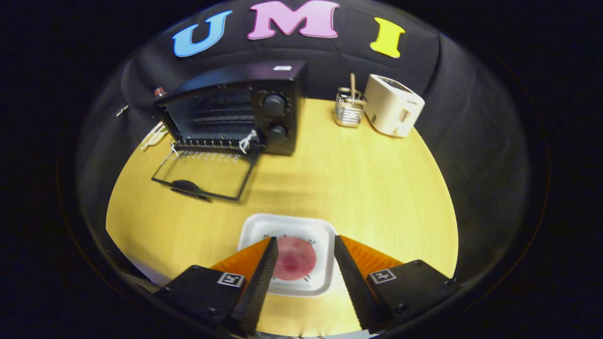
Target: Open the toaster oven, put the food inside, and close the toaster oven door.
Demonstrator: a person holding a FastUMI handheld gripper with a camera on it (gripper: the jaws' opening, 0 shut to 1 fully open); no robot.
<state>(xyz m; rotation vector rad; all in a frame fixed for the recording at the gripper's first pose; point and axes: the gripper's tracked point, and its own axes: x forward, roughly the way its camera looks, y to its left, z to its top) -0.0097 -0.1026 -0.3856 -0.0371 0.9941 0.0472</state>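
A black toaster oven (235, 110) stands at the back left of the wooden table (367, 188), its glass door (205, 175) folded down flat onto the table. A white square plate (316, 233) lies near the front, holding a round pink-red piece of food (295, 258). My gripper (304, 241) hovers over the plate, open, with the food seen between the two fingers. Neither finger touches the food as far as I can tell.
A cream pop-up toaster (395, 104) stands at the back right, with a wire holder (350, 109) carrying a wooden utensil beside it. Pale utensils (154, 135) lie left of the oven. Bare tabletop stretches between the plate and the oven.
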